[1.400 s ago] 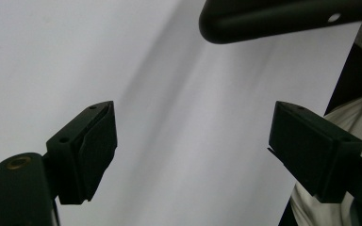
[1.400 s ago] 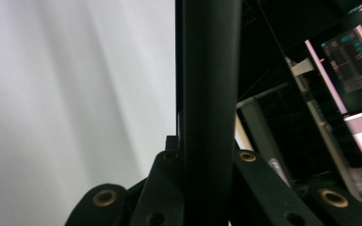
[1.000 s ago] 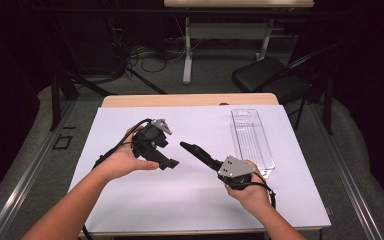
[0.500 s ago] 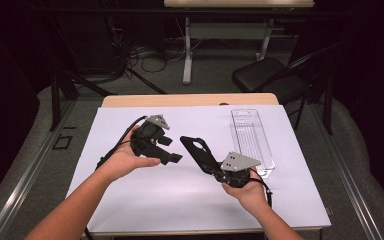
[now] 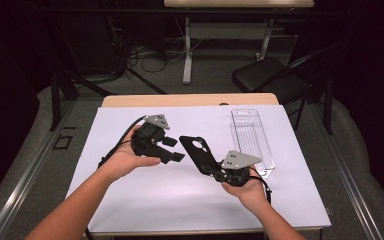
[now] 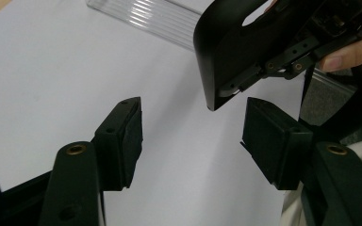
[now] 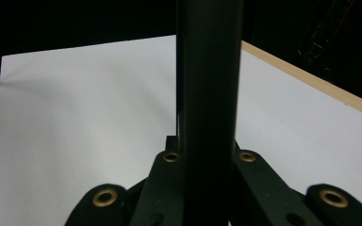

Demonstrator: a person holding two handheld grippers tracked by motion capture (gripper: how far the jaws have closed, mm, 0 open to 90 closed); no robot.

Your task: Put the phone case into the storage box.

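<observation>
Holding a flat black case (image 5: 196, 152) edge-on, the right gripper (image 5: 215, 167) has its jaws clamped tight on one end of it. It's a thin, matte black rectangular thing with rounded corners and an oval cutout near its far end, held tilted up above the white sheet (image 5: 130, 200), roughly mid-table. In the right gripper view it's just a dark slab (image 7: 209, 94) rising between the jaws.

Left gripper (image 5: 172, 149) sits just beside the case's free end, jaws partway apart and just been closing, nothing between the pads yet.

Clear plastic tray (image 5: 252, 142) lies flat on the sheet at the right, well behind the case, looks empty.
</observation>
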